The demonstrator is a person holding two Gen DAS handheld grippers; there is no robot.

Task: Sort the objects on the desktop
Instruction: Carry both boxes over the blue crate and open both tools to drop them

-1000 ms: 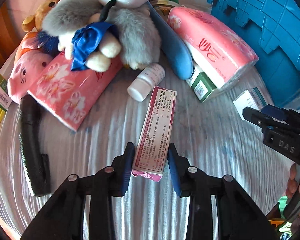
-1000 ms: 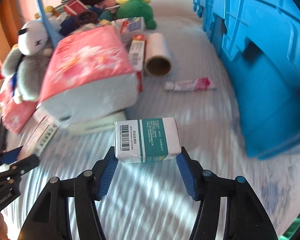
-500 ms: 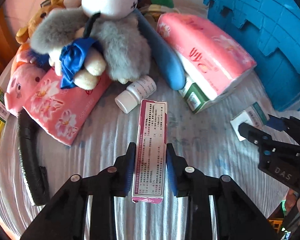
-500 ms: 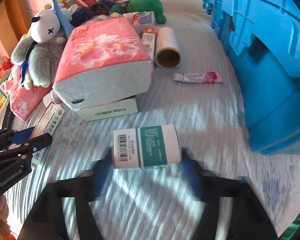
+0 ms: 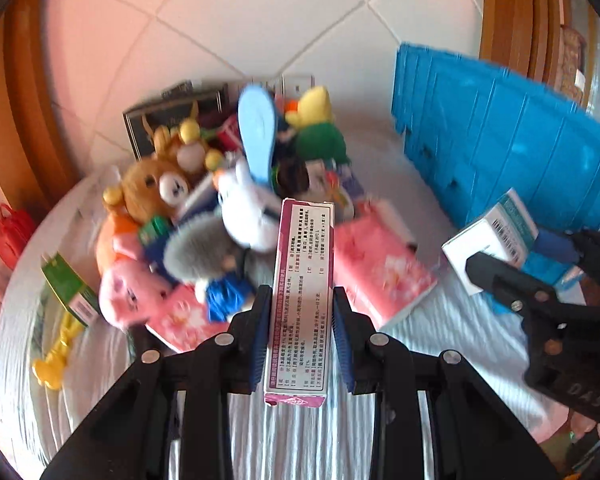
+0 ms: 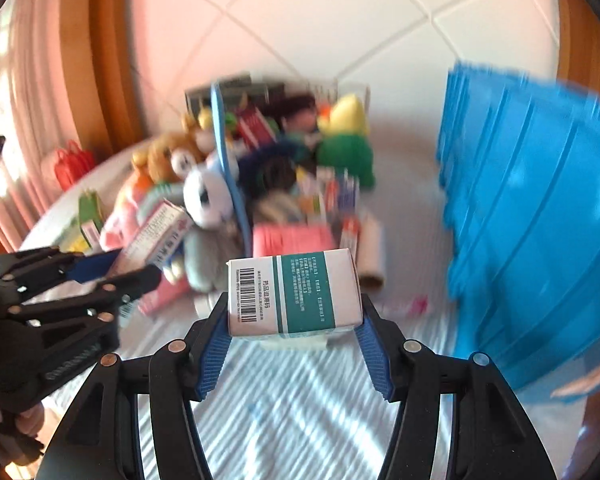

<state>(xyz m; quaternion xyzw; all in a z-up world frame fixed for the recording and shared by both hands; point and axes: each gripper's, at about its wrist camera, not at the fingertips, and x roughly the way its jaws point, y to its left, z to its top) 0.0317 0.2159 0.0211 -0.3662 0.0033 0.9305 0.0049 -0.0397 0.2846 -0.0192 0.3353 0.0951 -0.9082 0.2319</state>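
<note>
each gripper (image 5: pixel 300 336) (image 6: pixel 294 344) clamps a box; blue crate (image 6: pixel 540 240) beside.

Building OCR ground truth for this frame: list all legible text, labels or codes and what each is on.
"DAS": black body of the right gripper, seen from the left wrist view.
Barcode, Chinese print: white-and-teal carton in the right gripper; characters too blurred to quote.
Dense Chinese print: long pink-edged white carton in the left gripper; too small to read.
Raised lettering on the left gripper body: unreadable.
Background packaging: blurred.
</note>
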